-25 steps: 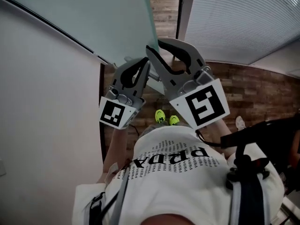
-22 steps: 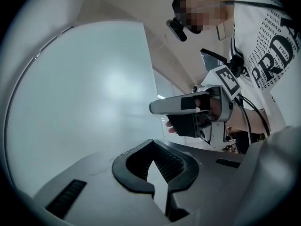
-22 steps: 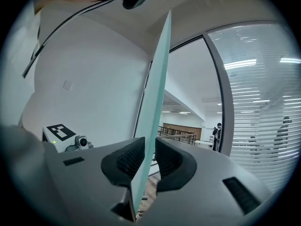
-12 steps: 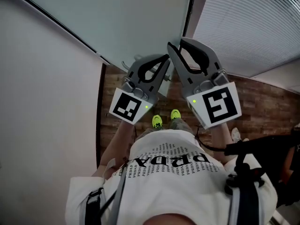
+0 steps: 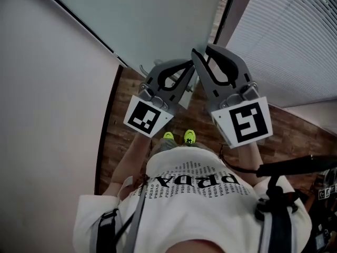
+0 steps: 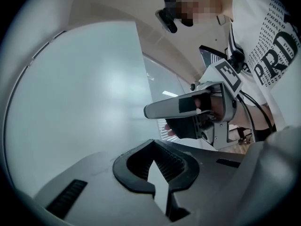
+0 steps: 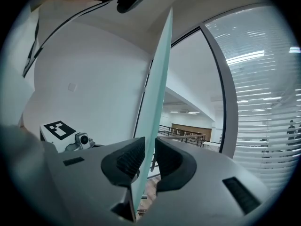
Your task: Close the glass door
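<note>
The glass door (image 5: 147, 15) is a frosted, pale green panel; in the head view it fills the top, its upper part is cut off by the picture, and its lower free corner is hidden behind the two grippers. The right gripper (image 7: 146, 142) has its jaws drawn narrow over the door's free edge, one ribbed pad on each face, and as far as can be seen both press the glass; the panel runs up between them, seen edge-on. Between that edge and the dark frame post (image 7: 223, 102) an opening shows a railing (image 7: 181, 134), so the door stands ajar; slatted blinds (image 5: 284, 36) lie beyond the post. The left gripper (image 6: 153, 142) has its jaw tips together with nothing held; only a pale wedge shows through the loop behind them. It points at the door's broad face near the free edge; whether it touches cannot be told. A white wall (image 5: 47, 115) lies on the hinge side; the wooden floor (image 5: 121, 125) is mostly covered by the person's printed shirt (image 5: 195, 194), with yellow-green shoes (image 5: 184, 137) just showing.
</note>
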